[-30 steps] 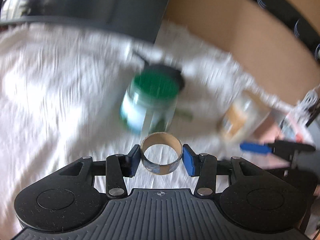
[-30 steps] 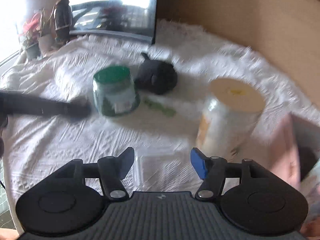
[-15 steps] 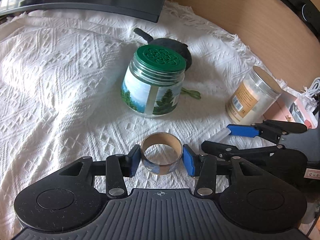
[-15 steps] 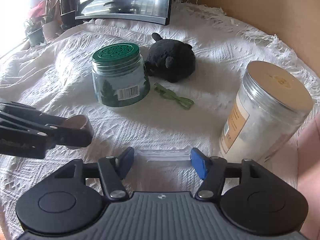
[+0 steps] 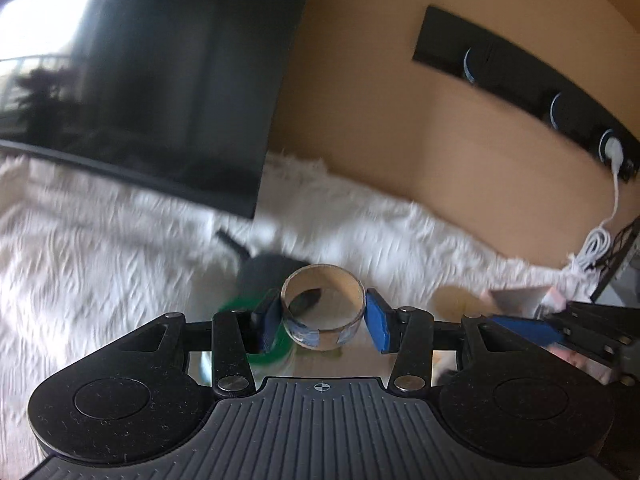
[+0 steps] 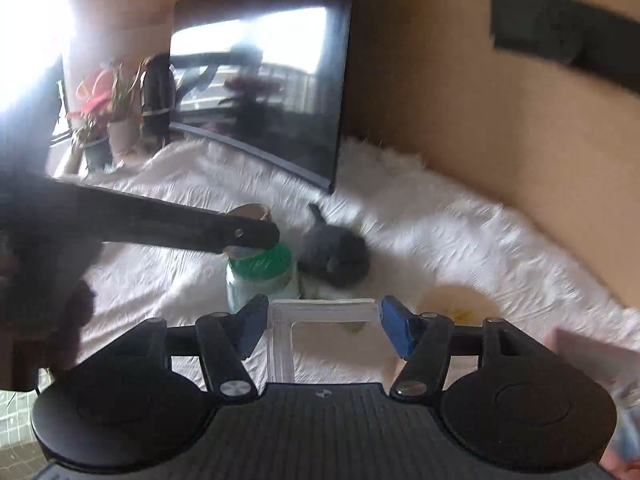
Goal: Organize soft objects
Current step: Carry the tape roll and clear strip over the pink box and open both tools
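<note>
While both tongs grip: one tape roll (image 5: 323,312), one clear box (image 6: 324,334), two jars.

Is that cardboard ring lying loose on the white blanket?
No, the cardboard ring is clamped between the blue pads of the left gripper, lifted above the white blanket.

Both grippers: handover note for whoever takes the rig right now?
Left gripper: shut on tape roll, held above the white cloth.
Right gripper: shut on clear plastic piece, also off the cloth.
Green-lidded jar, lid on, and dark plush toy sit on the cloth.
Done: both items gripped.
Left: place them; plush untouched.
</note>
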Tool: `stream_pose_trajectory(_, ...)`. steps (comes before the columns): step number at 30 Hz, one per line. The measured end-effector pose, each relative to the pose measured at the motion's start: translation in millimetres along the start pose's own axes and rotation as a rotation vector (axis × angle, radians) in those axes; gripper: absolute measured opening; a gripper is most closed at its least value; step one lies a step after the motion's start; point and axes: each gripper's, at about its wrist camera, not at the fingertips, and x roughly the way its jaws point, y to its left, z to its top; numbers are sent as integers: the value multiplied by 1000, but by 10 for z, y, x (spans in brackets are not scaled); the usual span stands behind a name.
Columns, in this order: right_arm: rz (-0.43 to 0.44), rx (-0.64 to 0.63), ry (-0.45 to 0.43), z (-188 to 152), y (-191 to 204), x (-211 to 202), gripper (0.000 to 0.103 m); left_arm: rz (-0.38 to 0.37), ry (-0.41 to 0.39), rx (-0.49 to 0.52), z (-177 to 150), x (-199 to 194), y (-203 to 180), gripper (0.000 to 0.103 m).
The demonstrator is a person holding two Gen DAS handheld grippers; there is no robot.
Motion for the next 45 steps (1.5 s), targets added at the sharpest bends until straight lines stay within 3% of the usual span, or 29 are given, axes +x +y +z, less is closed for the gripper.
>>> stream_pose_trajectory(8,-126,28,-87,97,-327,-564,62,-71,-11,22,182,82,-368,50)
stream_pose_trajectory(13,-271,66,-171,123,-723,-1041,62,-178,-14,79,320,222,-880,50)
stream_pose_trajectory(17,-406,161,-206,75,-1178,-1361,62,-308,58,108,240,466,-1364,50)
stream_pose_trajectory(22,-485,297,-174,-147,-1670,-1505,62,-416,187,184,-135,821,-1970,50)
stream_pose_trajectory(28,-470,413,-123,-416,-1976,-1350,62,-454,362,280,-540,1319,-2434,50)
stream_pose_trajectory(31,-453,441,-105,-492,-2102,-1231,62,-418,449,368,-726,1566,-2579,50)
stream_pose_trajectory(38,-437,516,-28,-634,-2283,-851,62,-340,366,553,-841,1566,-2805,51)
stream_pose_trajectory(42,-423,544,6,-727,-2327,-752,62,-325,349,483,-811,1475,-2647,50)
stream_pose_trajectory(45,-416,553,17,-769,-2339,-722,63,-379,330,408,-755,1368,-2479,50)
